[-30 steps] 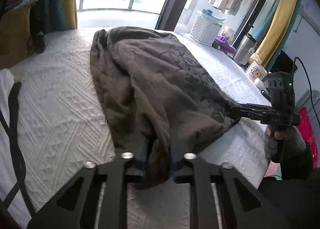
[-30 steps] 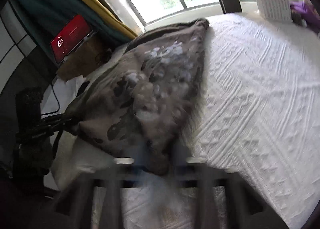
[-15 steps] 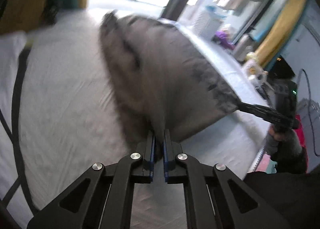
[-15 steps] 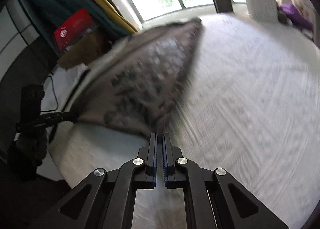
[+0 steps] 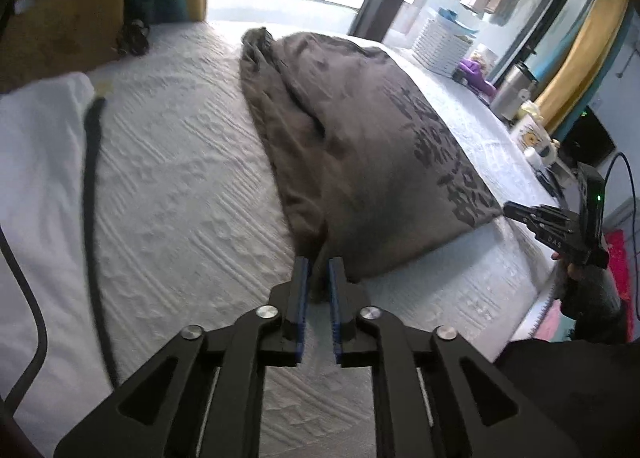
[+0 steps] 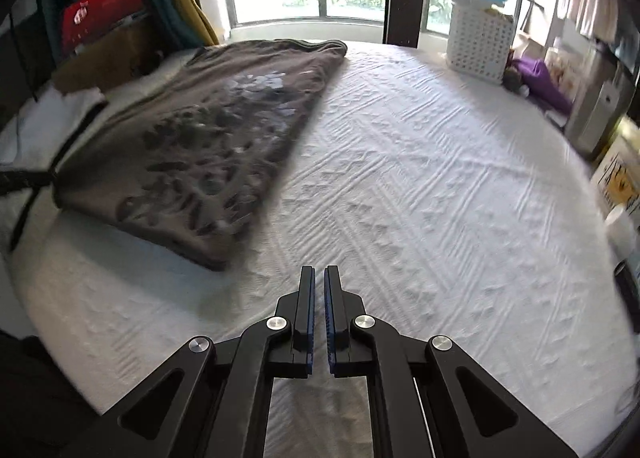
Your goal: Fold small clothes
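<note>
Garment: a grey-brown printed top point(image 5: 360, 146) lies on a bed point(image 5: 180, 186) covered in a white textured spread, doubled lengthwise into a long strip that runs from the near edge toward the window.
Fold line: one long edge lies straight and flat, seen from the right wrist point(image 6: 200, 146); the opposite edge, seen from the left wrist, is bunched into soft ridges near the far end.
Left tongs point(image 5: 319, 270): jaws have just been opening and stand a little apart, with the near corner of the cloth in the gap between the blue pads; the pads do not appear to press on it, so the corner looks released.
Right tongs point(image 6: 319, 278): jaws drawn together with only a hairline gap and nothing between them, hovering over bare spread just beside the garment's near right corner.
Right tongs from the other side: visible at the bed's right edge point(image 5: 536, 218), tips close to that corner but apart from it, held by a gloved hand point(image 5: 588, 290).
Done: the first lengthwise fold, by the look of how the cloth lies.
Left: judging by the long strip, at least one crosswise fold, plus smoothing of the bunched far edge.
Surroundings: a white basket point(image 6: 480, 42) stands at the far right of the bed; a black cable point(image 5: 94, 194) trails along the left.
</note>
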`<state>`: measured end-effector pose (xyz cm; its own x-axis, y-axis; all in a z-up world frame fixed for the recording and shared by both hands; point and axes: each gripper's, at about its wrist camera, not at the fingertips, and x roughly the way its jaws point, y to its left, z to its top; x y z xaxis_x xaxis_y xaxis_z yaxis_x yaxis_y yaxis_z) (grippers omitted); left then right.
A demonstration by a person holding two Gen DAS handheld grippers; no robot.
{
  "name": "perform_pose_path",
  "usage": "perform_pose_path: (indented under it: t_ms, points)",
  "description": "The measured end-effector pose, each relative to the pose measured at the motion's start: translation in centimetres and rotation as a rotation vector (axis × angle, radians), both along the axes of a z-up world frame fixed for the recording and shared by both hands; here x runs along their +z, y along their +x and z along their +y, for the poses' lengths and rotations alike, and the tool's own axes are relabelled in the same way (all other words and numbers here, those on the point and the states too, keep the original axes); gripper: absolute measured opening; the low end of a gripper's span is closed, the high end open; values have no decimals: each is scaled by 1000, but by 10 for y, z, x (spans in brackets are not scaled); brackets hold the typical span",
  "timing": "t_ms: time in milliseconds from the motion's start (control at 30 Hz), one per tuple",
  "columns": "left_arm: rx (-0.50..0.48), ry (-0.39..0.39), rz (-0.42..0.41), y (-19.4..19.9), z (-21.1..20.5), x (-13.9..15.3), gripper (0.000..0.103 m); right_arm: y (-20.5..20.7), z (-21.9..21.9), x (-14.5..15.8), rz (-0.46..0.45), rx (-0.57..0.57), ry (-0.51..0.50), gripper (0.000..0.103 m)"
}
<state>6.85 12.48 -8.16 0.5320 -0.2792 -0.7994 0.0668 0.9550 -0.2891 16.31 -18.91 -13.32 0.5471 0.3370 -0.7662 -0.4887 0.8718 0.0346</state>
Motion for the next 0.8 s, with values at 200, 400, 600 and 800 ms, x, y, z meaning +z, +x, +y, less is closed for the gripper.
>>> perform_pose_path:
  t_ms: [200, 400, 600, 800]
  points:
    - [77, 9, -55, 12, 6, 14, 72, 18, 1, 1, -29, -17, -93, 6]
    - [52, 44, -63, 43, -11, 17, 72, 47, -13, -2, -50, -99, -201, 103]
    - [40, 47, -57, 74, -19, 14, 72, 67, -24, -4, -19, -95, -138, 103]
    - [35, 60, -78, 100, -20, 19, 72, 94, -21, 9, -21, -115, -106, 103]
